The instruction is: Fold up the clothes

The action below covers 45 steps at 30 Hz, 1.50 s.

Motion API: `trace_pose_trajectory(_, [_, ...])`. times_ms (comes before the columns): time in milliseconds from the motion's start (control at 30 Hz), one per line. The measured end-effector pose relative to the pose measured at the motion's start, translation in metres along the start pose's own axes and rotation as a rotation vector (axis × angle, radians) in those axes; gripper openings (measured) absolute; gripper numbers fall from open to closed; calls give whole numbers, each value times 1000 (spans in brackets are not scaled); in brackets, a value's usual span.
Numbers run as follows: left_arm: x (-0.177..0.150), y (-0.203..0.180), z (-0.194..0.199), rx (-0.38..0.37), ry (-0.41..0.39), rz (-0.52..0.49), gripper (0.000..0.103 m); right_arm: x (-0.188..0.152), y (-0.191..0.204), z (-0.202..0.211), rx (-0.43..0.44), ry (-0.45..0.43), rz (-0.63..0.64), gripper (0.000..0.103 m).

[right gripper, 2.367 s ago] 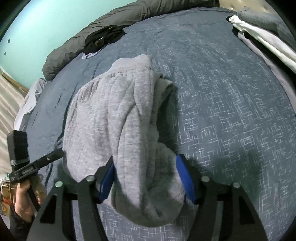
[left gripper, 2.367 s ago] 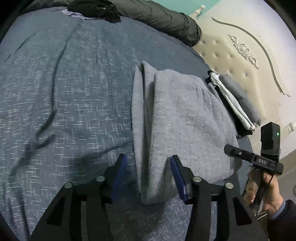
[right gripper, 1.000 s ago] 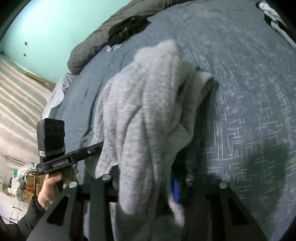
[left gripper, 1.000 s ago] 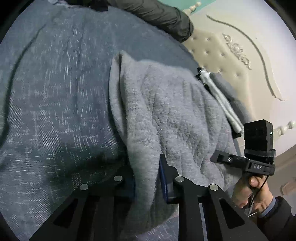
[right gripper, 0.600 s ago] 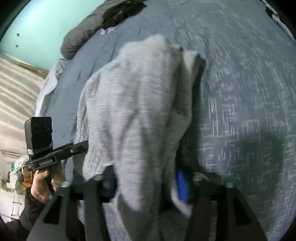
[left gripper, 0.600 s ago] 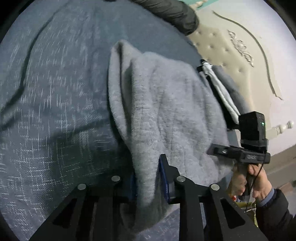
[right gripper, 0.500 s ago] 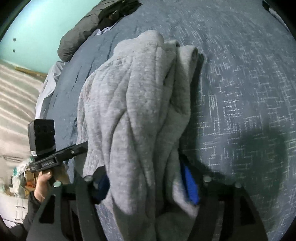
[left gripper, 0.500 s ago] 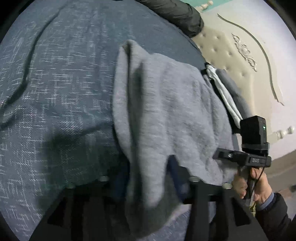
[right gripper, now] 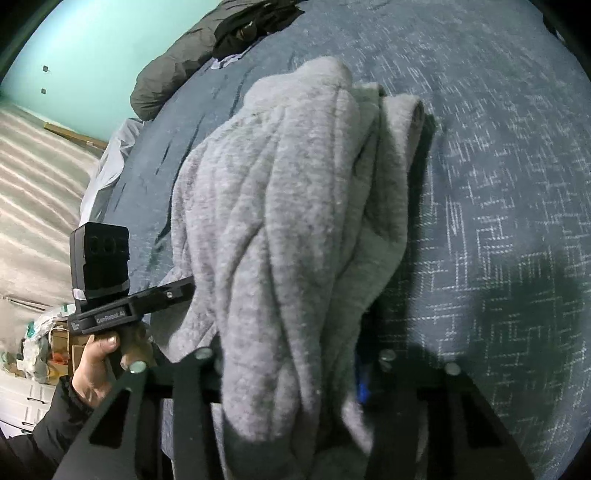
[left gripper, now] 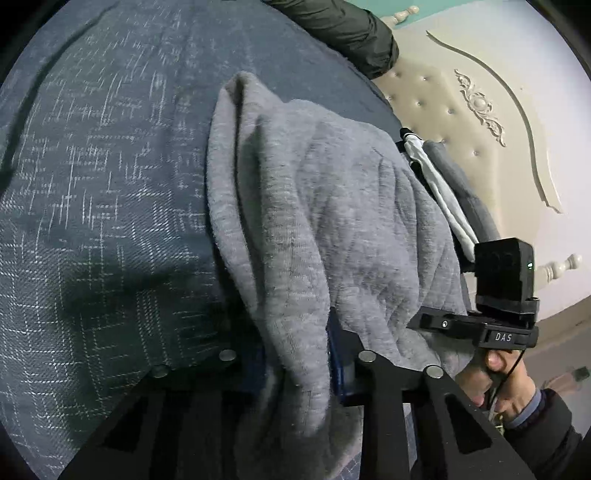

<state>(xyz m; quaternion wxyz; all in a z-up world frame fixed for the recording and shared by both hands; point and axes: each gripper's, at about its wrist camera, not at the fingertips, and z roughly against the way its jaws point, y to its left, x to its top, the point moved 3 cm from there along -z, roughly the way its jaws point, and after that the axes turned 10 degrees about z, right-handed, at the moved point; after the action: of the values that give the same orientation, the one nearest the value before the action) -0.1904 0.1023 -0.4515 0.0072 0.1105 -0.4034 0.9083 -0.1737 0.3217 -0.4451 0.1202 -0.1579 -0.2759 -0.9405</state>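
Note:
A grey quilted garment (left gripper: 314,206) lies bunched lengthwise on the dark blue bed cover (left gripper: 110,166). In the left wrist view its near edge runs between the blue pads of my left gripper (left gripper: 295,350), whose jaws are closing and press on the fold. In the right wrist view the same garment (right gripper: 288,192) hangs in thick folds over my right gripper (right gripper: 288,369). Its jaws are also closing on the cloth, and only a sliver of one blue pad (right gripper: 362,384) shows. A hand (left gripper: 491,373) holds the right unit at the garment's far side.
A stack of folded clothes (left gripper: 443,192) lies by the cream tufted headboard (left gripper: 461,110). A dark rolled duvet (right gripper: 166,85) and black clothing (right gripper: 255,22) sit at the bed's far edge. Boxes and clutter (right gripper: 40,339) stand on the floor beside the bed.
Half a second ago both pairs of jaws stood wider around the cloth; now they have narrowed onto it again. The garment stays bunched between the two grippers.

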Motion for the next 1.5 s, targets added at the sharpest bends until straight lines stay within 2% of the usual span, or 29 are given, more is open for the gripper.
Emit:
trace_pose_trajectory(367, [3,-45,40,-16,-73,-60,23,19,31,35,-33,-29,120,36])
trace_pose_trajectory(600, [11,-92,59,-4,-107,-109,23,25,38,80,-28,-66,165,36])
trace_pose_trajectory(833, [22,-159,68,10,-142,-180,23,40,44,132,-46,-119,203,36])
trace_pose_trajectory(1167, [40,-263,58,-10,-179,-285,23,54,19,226,-114,-206,243,36])
trace_pose_trajectory(1500, [83,-373,4,-53,-194,-380,23,79,-36,320,-197,-292,261,36])
